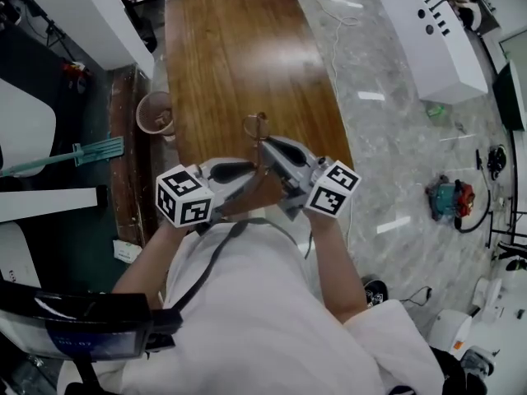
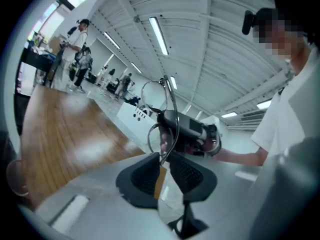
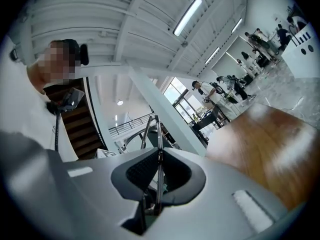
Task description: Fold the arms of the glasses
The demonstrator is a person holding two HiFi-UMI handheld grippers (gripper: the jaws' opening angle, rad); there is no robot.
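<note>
I hold a thin wire-framed pair of glasses (image 1: 256,127) in the air above the near end of the wooden table (image 1: 239,48). My right gripper (image 1: 265,144) is shut on the frame; in the right gripper view the wire (image 3: 150,129) runs straight through the closed pads (image 3: 159,156). In the left gripper view a round lens rim (image 2: 152,95) stands above, and one arm of the glasses hangs down into my left gripper (image 2: 164,159). Its pads stand slightly apart around that arm, with a gap showing between them. The right gripper (image 2: 187,129) faces it at close range.
A round brownish bin (image 1: 155,112) stands on the floor by the table's left edge. A teal broom (image 1: 90,151) lies further left. A white counter (image 1: 432,35) and a small teal and red machine (image 1: 451,197) are on the marble floor to the right.
</note>
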